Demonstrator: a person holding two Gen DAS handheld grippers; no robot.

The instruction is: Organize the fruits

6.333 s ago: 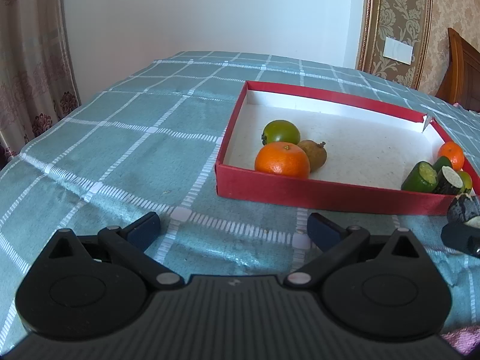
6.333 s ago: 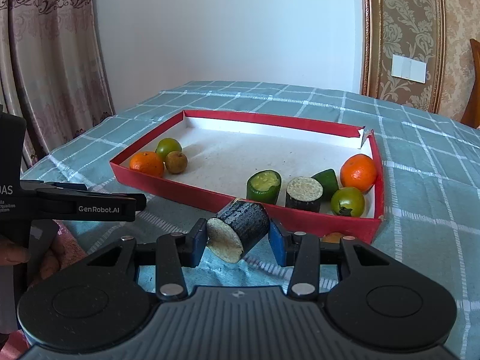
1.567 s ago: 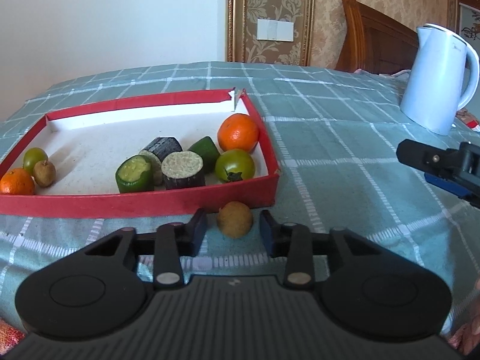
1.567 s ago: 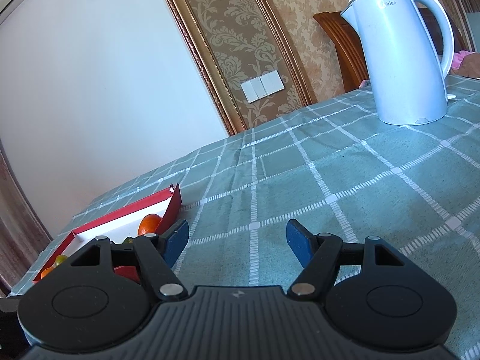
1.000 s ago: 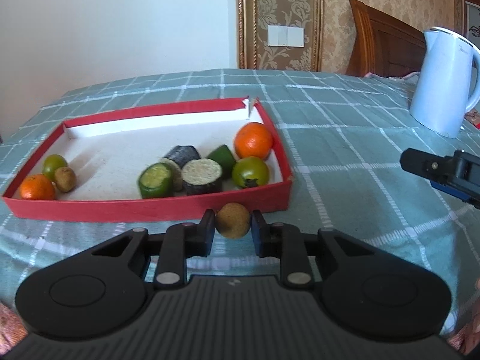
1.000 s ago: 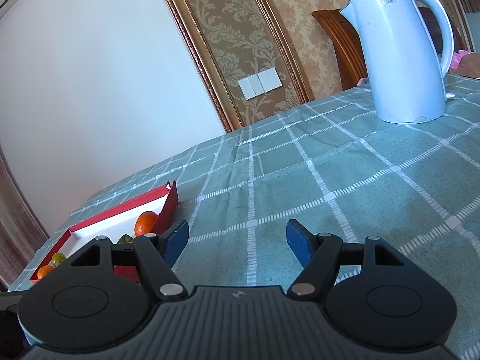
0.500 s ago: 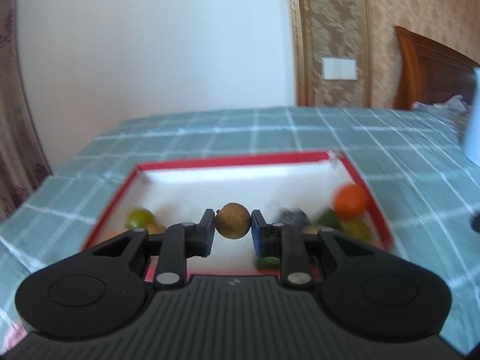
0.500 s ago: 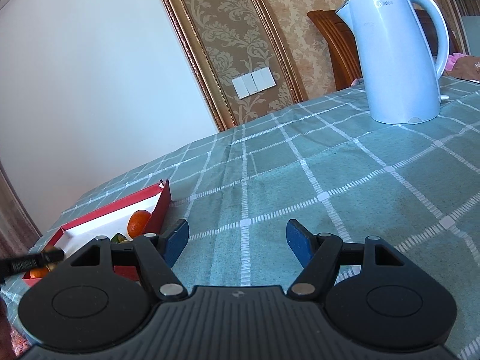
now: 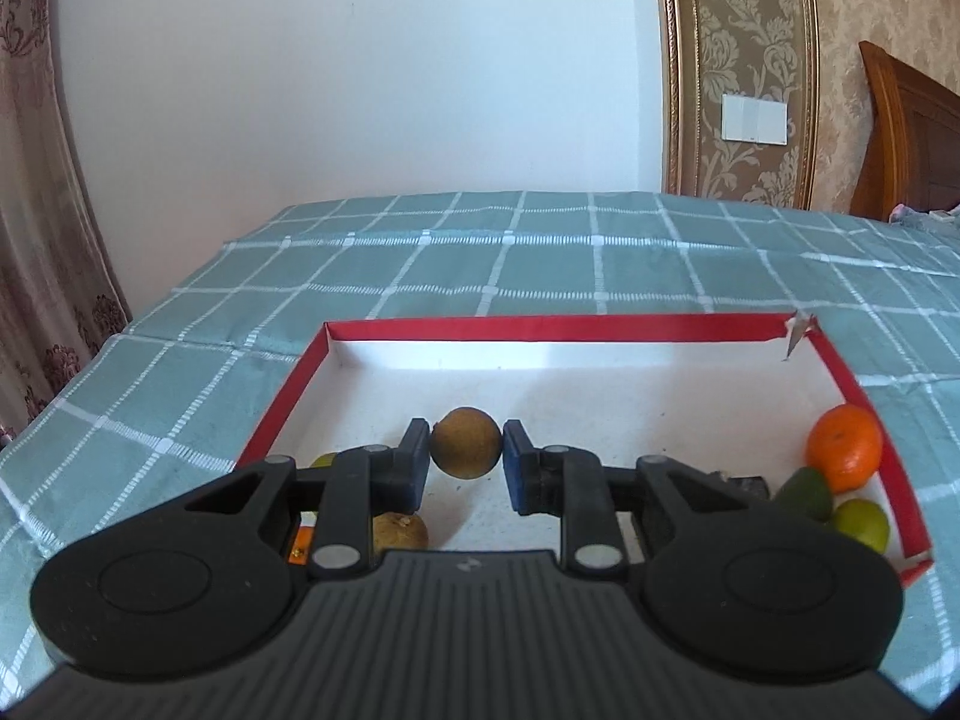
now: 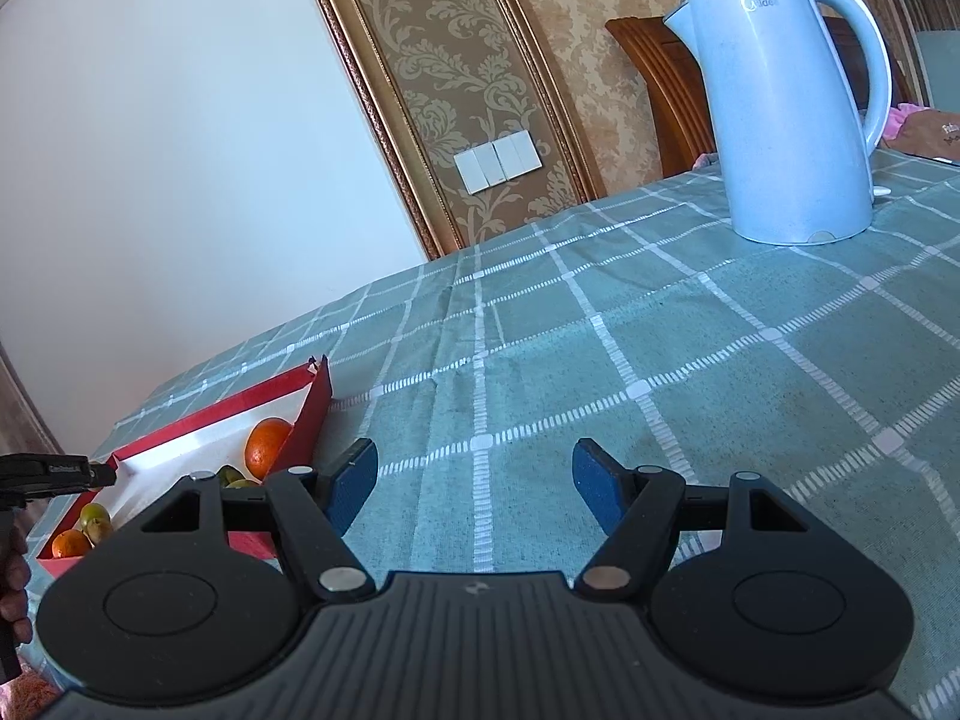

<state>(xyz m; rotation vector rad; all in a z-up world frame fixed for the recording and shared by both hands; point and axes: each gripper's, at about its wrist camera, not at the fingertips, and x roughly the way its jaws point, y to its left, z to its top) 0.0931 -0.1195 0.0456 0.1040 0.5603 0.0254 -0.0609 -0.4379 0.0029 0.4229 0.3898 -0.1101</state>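
A teal checked tablecloth (image 9: 540, 252) covers the table beside a white wall. The left gripper (image 9: 467, 463) pinches a brown round fruit (image 9: 467, 443) above the red tray (image 9: 300, 378). The right gripper (image 10: 474, 483) gapes wide, empty, near a white kettle (image 10: 786, 120).

Round brown fruit (image 9: 467, 443) — clamped above red tray (image 9: 558, 323).

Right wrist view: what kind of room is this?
Probably a home, maybe a bedroom or dining room: checked tablecloth, electric kettle, patterned wallpaper and carved wooden furniture behind.
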